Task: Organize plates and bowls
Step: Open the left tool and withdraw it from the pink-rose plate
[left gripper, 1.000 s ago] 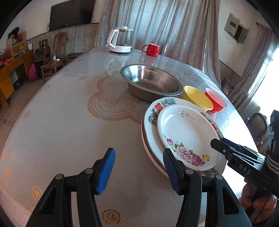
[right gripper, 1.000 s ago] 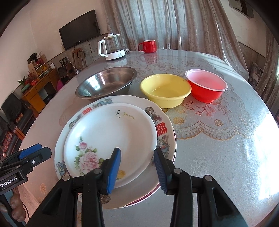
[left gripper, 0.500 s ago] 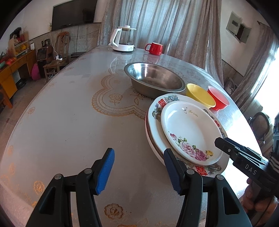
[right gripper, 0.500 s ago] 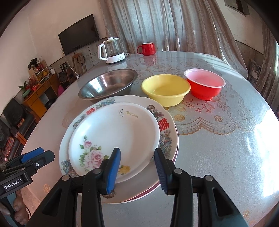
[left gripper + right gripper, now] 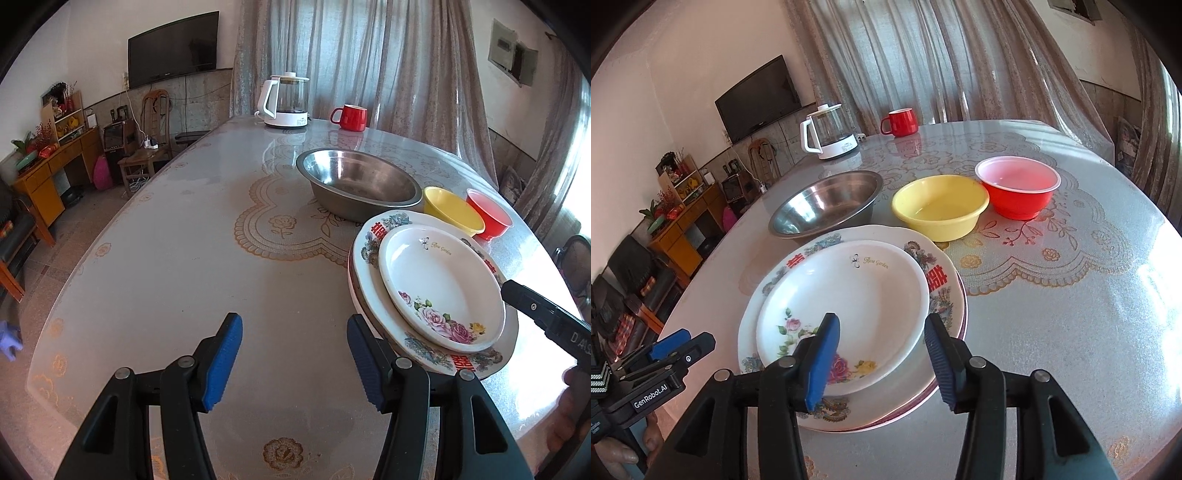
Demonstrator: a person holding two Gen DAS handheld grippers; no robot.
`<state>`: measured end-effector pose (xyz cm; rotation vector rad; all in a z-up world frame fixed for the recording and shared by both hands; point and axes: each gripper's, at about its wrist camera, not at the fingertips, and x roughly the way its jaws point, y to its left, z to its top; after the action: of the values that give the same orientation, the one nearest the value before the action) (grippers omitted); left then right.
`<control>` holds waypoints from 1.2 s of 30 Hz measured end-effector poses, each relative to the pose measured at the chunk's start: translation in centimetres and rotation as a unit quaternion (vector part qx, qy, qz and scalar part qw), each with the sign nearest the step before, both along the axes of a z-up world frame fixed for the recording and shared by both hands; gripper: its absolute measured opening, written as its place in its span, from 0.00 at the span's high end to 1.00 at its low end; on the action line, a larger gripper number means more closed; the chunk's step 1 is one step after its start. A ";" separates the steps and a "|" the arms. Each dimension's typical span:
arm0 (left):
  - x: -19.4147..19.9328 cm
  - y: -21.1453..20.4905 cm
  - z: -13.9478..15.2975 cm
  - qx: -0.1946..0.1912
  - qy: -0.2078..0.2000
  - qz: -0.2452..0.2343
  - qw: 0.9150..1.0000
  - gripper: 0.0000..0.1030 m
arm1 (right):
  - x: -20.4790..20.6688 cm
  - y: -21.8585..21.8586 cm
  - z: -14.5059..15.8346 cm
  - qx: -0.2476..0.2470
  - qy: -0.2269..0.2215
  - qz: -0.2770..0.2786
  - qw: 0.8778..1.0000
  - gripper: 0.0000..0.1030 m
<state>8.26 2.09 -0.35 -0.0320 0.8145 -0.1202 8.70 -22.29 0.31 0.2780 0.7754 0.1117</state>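
Left claw point(image 5: 293, 356) gapes, seemingly empty; right claw point(image 5: 882, 356) has just been opening, nothing clamped

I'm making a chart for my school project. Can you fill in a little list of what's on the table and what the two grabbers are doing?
plates: rose plate on top of a stack of bigger plates
bowls: steel bowl, yellow bowl, red bowl, side by side behind the plates
far end: kettle, red mug
left gripper: open, holding nothing
right gripper: just opened wider, over the rose plate
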 end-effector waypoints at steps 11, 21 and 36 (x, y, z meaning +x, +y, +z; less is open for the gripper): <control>0.0 -0.4 0.4 0.024 -0.023 0.003 0.999 0.42 | 0.3 0.7 0.2 0.000 -0.005 0.014 1.000 0.53; 0.5 -0.7 0.0 0.021 -0.011 -0.008 1.000 0.41 | 0.8 0.6 -0.2 0.011 0.003 0.021 1.000 0.53; 4.9 1.6 -0.2 -0.011 0.022 0.021 0.999 0.39 | 4.1 1.0 0.2 0.045 0.014 0.051 0.998 0.53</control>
<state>13.12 3.68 -0.52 -0.0732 0.8553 -0.0889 12.75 -21.31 0.53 0.3264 0.8140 0.2410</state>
